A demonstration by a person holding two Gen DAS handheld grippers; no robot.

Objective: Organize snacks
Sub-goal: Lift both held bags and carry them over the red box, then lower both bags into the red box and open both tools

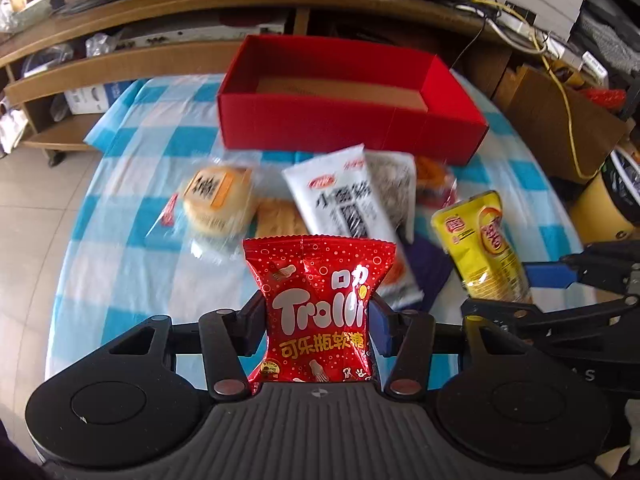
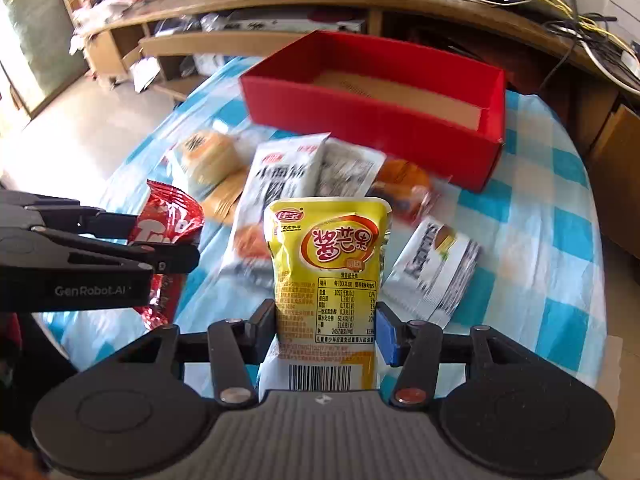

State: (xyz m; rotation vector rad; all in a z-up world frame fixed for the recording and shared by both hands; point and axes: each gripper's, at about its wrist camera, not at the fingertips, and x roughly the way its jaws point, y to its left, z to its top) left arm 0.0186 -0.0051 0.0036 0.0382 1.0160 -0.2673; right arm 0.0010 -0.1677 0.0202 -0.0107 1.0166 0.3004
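Snacks lie loose on a blue-and-white checked tablecloth (image 1: pixel 120 264), all on the near side of an open red box (image 1: pixel 352 128), which serves as the reference point below.

Left wrist view:
- The left gripper (image 1: pixel 318 330) is clamped on a red Trolli gummy bag (image 1: pixel 320 308), held upright and pinched at its waist between both fingers, well short of the red box.
- Just in front of the box lie a wrapped round pastry (image 1: pixel 218 204), a white noodle-snack packet (image 1: pixel 344 204) and an orange-wrapped item (image 1: pixel 434 184) partly hidden behind the packet.
- Toward the box's right end, a yellow pouch (image 1: pixel 480 244) stands in the grip of the right gripper (image 1: pixel 516 292), seen from the side.
- The box interior shows only its brown cardboard floor.

Right wrist view:
- The right gripper (image 2: pixel 326 334) is clamped on the yellow pouch (image 2: pixel 326 276), upright, barcode end nearest the camera, well short of the red box (image 2: pixel 376 116).
- The left gripper (image 2: pixel 176 256) enters from the box's left side, holding the red Trolli gummy bag (image 2: pixel 170 224).
- Between pouch and box lie the white noodle-snack packet (image 2: pixel 276 184), the wrapped round pastry (image 2: pixel 206 156) and the orange-wrapped item (image 2: pixel 404 184).
- A white burger-print packet (image 2: pixel 436 268) lies on the tablecloth (image 2: pixel 552 240), nearer than the box's right corner.
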